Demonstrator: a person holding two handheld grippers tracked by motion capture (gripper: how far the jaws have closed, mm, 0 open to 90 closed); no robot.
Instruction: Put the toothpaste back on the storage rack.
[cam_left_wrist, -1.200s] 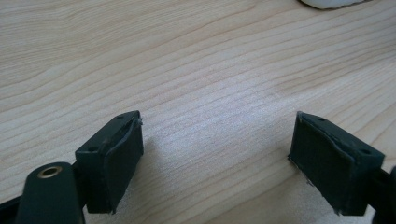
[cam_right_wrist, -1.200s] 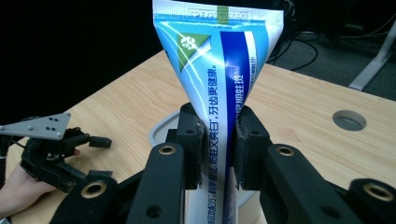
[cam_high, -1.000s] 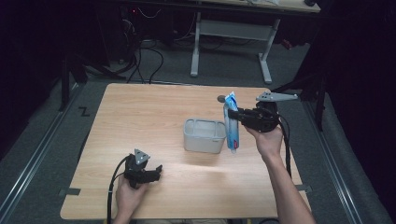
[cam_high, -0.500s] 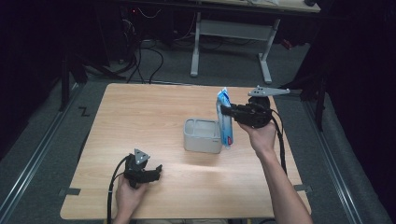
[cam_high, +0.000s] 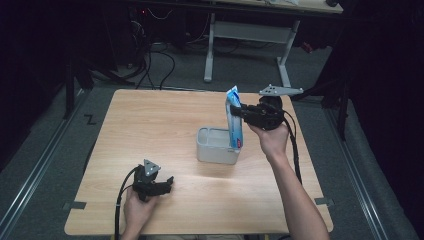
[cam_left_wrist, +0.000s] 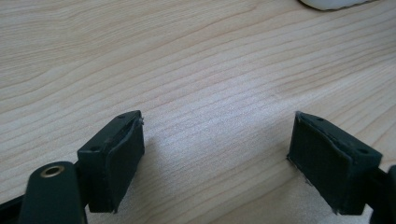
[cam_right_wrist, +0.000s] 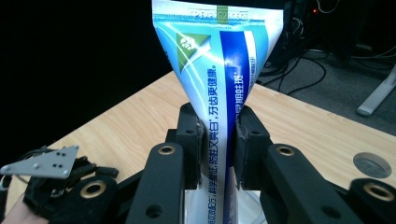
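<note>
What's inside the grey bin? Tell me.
The toothpaste tube, clamped by the right tongs, stands upright with its lower end in the grey bin. The floor beside it looks bare; the near wall hides the rest.

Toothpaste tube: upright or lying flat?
Upright. The toothpaste tube stands crimped end up, cap end down at the grey bin, clamped between the right gripper jaws.

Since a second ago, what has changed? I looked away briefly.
The right claw, shut on the toothpaste tube, carried it slightly left and up over the grey box. The left claw, open, stayed on the table; the box kept its place.
</note>
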